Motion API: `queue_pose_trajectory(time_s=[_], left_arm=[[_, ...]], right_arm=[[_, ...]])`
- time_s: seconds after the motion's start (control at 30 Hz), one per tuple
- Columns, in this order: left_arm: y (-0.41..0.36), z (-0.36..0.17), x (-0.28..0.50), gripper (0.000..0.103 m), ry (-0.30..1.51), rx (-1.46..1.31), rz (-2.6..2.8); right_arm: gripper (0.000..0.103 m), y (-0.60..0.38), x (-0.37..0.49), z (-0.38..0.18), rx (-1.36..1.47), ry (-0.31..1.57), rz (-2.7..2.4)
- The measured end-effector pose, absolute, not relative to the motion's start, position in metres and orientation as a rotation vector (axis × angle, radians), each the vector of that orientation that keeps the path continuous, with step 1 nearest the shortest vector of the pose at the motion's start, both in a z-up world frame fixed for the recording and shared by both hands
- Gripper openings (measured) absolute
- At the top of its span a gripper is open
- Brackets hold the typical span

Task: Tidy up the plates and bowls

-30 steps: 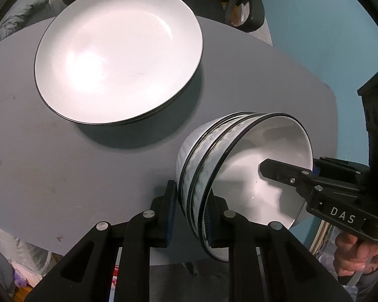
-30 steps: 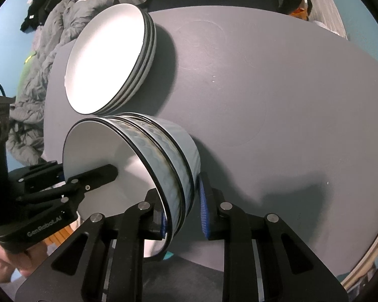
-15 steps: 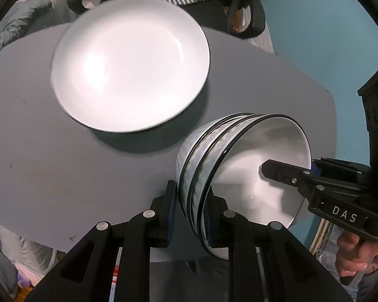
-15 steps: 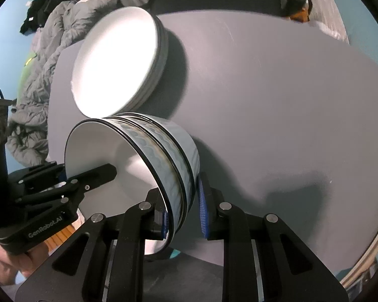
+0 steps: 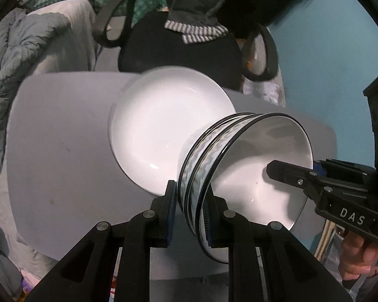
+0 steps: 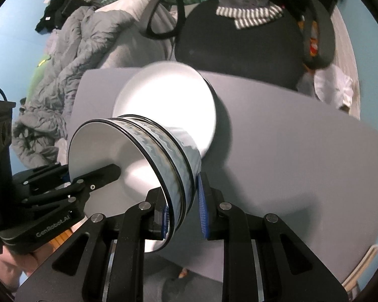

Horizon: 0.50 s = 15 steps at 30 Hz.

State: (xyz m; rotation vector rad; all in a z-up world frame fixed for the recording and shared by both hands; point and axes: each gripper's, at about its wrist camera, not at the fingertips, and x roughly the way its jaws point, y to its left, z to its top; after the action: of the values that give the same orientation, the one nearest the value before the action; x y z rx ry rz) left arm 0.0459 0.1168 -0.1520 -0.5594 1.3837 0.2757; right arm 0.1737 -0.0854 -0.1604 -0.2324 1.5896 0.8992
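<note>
Bowls (image 5: 242, 166): a nested stack, carried clear of the table (image 5: 63, 166) and overlapping the plates (image 5: 163, 130) in view. Left gripper (image 5: 189, 211) and right gripper (image 6: 182, 212) each pinch an opposite rim, jaws nearly closed. Plates lie ahead of both grippers, neither nearer.

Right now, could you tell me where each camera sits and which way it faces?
Left wrist: on the left gripper, looking steeply down past its fingers at the bowls, plates and table; the right gripper and a hand show.
Right wrist: on the right gripper, facing down likewise; the left gripper shows.
Shared: both see the bowls, gripped from opposite rims, the plates, table and chair.
</note>
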Motion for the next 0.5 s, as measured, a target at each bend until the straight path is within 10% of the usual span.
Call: queue_pose_trajectory(time_s=[0.5], left_arm=[[0.148,-0.197,0.069,0.018,1.467,-0.604,0.295]], right_arm=[[0.020,-0.016,0.194,-0.198,-0.264,1.644,0.881]])
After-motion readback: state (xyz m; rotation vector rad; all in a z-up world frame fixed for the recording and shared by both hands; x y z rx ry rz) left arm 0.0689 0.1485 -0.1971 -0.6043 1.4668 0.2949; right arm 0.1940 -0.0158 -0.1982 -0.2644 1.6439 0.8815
